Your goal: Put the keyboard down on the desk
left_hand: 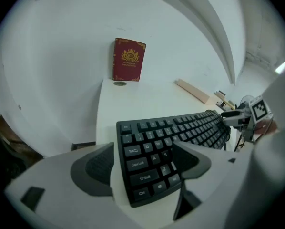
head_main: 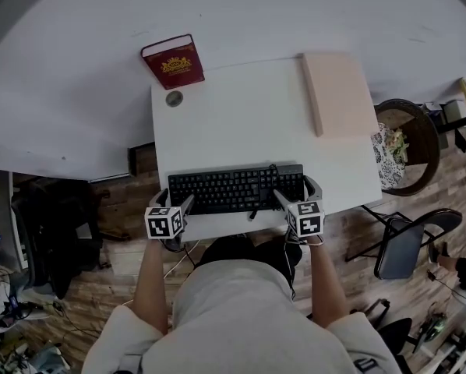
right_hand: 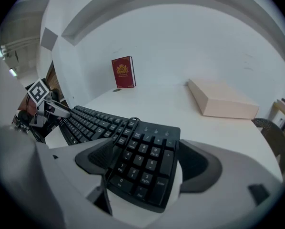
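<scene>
The black keyboard [head_main: 233, 189] lies flat on the white desk [head_main: 241, 115], close to its front edge. My left gripper [head_main: 173, 201] straddles the keyboard's left end; in the left gripper view [left_hand: 143, 149] a strip of desk shows between the left pad and the keyboard [left_hand: 180, 132] edge, while the right pad hangs over the letter keys. My right gripper [head_main: 298, 195] straddles the number-pad end. In the right gripper view [right_hand: 142, 149] the jaws stand wide, with a sliver of white beside the keyboard [right_hand: 133, 161]. The cable loops over the keys there.
A red book [head_main: 173, 61] stands against the wall at the desk's back left, with a small round disc [head_main: 174, 98] before it. A flat beige box [head_main: 338, 92] lies at the back right. A folding chair [head_main: 404, 244] and a round stand [head_main: 404, 142] are to the right.
</scene>
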The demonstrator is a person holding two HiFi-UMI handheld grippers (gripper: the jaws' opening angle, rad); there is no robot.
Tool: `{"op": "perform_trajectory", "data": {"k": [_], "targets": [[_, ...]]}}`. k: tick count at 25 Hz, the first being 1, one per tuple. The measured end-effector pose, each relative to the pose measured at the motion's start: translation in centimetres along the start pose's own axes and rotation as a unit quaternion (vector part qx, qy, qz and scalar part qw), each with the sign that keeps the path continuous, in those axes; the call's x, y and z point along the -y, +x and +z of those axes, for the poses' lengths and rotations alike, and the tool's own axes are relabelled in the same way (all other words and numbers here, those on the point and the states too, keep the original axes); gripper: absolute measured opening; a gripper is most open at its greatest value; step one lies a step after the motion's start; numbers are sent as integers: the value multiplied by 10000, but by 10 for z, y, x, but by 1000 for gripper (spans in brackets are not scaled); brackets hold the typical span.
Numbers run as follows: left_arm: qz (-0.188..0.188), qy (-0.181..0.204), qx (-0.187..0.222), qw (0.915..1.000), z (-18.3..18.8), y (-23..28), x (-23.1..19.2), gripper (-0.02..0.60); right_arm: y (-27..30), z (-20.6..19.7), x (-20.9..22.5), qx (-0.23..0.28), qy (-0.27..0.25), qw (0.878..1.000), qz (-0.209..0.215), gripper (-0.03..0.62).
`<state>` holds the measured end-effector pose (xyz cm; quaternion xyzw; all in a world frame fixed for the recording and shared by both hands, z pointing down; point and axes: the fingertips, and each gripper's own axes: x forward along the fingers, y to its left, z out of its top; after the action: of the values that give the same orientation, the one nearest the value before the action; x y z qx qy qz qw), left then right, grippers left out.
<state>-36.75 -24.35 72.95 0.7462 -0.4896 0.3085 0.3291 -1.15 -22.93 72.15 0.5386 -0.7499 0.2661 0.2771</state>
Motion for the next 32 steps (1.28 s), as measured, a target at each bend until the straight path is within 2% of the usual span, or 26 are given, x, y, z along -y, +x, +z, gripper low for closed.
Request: {"op": "perform_trajectory", "data": {"k": [2,4,5,7,8,12,13,17,20,32], "targets": [[304,152,52,9994,4,-8,-7,383,-4,3,-2,101,-52,9999,40,434],[491,65,173,9986,7,-18,-9,338,-10,5,-1,180,-71,9998,39,417],[531,-2,250,9983,8,-22,-6,299,-14,6,-1,198,-141,9997,19,382],[529,-73,386,9978,9,-29,4,227,-21,7,0,211,-366,9991,-51,255],[509,-64,442,9977,9,-30,12,192,-24,8,0,234,-442,9987,-78,220],[356,-10,624,9974,8,-31,48,43,-32,9,-4,287,-429,9986,108,144],[292,-41,622,9976,6,-31,57,27,-35,9,-6,266,-417,9986,204,131],[148,-93,605,9980,0,-31,87,11,-46,8,-8,238,-396,9981,412,44],[74,-49,645,9979,-2,-35,109,11,-55,5,-8,220,-552,9970,504,13],[-51,-178,515,9985,-30,-36,188,11,-92,-34,1,-87,-566,9930,1031,5]]}}
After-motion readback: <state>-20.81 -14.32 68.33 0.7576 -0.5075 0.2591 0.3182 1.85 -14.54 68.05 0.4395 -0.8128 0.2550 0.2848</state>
